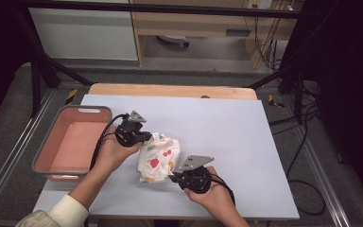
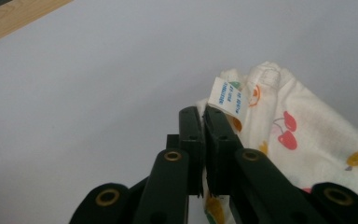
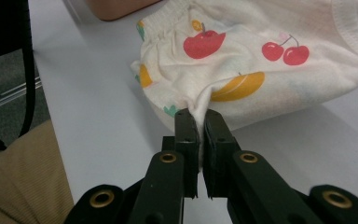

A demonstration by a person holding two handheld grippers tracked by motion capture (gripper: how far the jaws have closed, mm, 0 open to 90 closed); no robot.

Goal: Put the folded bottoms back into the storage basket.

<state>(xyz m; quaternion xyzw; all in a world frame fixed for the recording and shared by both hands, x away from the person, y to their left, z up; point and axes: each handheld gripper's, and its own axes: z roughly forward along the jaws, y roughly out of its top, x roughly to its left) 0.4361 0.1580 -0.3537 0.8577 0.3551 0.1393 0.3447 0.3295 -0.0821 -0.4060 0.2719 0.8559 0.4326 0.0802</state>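
1. The left claw (image 1: 144,138) is pinching an edge of the fruit-print garment (image 1: 157,160), its jaws pressed together on the cloth just beside the white care label (image 2: 228,97).
2. The right claw (image 1: 172,178) is clamping a fold of the same garment at its 5 o'clock corner, jaws tight on the fabric.
3. The garment is hanging bunched between the two claws, near the centre of the grey surface (image 1: 217,132), its cherries and bananas showing.
4. The pink bin (image 1: 52,142) is sitting at the garment's 9 o'clock, at the surface's left edge.
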